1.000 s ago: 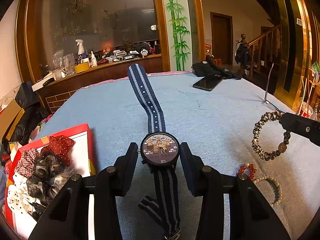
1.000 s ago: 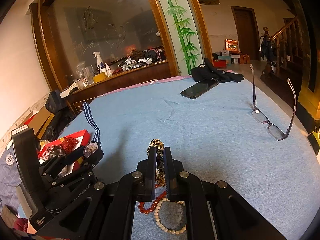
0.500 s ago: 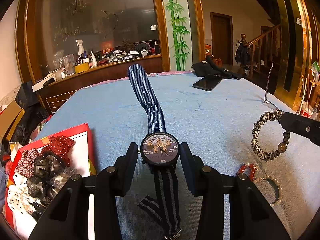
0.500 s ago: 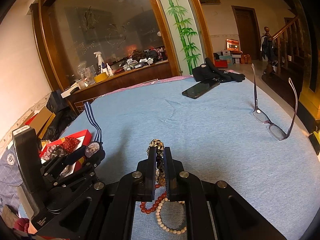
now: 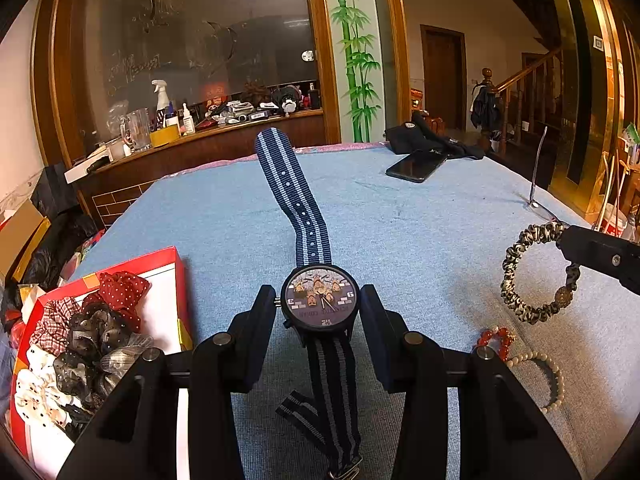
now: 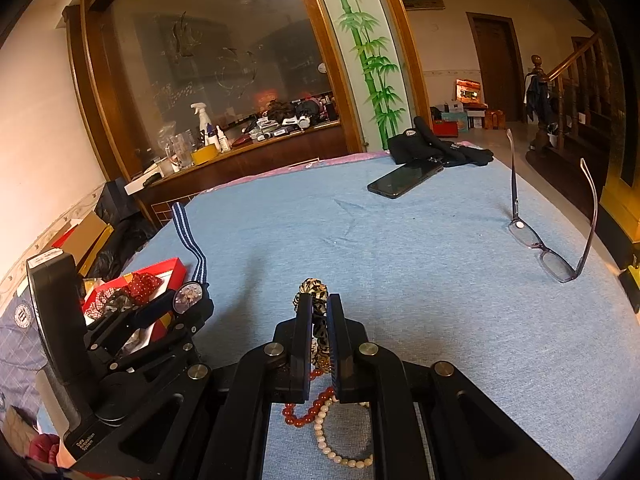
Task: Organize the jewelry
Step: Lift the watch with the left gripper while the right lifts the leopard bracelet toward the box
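We find the task partly advanced. The red box [image 5: 168,264], our landmark, already holds a heap of fabric hair ties [image 5: 84,340]: polka-dot, checked, sheer black. The left gripper [image 5: 318,312], just right of the box, is clamped on the watch [image 5: 320,300] by its round dark case; its striped woven strap stands stiffly upward and trails limp below. The right gripper [image 6: 319,320], farther right of the box, is closed on a leopard-print scrunchie [image 6: 314,290], a soft gathered ring held clear of the blue cloth [image 5: 420,240]. Still loose on the cloth, well right of the box, lie a red bead bracelet [image 5: 494,340] and a pale bead bracelet [image 5: 554,376], both glossy, round-beaded. We judge these remain to be stowed.
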{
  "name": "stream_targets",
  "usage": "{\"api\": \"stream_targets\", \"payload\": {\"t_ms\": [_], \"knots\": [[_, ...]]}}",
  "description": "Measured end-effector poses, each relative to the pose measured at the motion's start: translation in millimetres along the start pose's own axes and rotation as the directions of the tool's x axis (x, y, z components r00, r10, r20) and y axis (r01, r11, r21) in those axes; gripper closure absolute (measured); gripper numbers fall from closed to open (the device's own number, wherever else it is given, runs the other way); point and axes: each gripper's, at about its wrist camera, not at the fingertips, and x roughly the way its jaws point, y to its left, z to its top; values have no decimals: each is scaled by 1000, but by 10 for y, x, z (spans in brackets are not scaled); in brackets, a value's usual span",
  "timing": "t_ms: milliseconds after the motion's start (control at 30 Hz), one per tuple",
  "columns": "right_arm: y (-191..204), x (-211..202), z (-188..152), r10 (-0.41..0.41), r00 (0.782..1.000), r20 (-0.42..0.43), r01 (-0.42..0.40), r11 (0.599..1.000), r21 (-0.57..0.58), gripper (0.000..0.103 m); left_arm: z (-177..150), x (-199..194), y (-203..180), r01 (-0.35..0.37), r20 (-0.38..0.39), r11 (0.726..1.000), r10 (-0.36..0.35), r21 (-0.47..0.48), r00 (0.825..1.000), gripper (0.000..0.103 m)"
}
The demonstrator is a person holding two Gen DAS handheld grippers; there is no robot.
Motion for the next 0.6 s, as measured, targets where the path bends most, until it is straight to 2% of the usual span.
{"api": "stream_targets", "payload": {"t_ms": [267,433,600], "knots": [[-10,1,-5,-7,1000,3,7,1000,1,95,16,-98,-16,2,11,1000,-2,-5,1000,62],[-25,10,-11,-14,1000,3,14,1000,4,95,11,-350,53,26,25,999,-25,-42,999,62],[-31,22,-9,-23,1000,6,23,1000,3,95,-45,-655,234,14,51,998,-11,-62,999,61]]}}
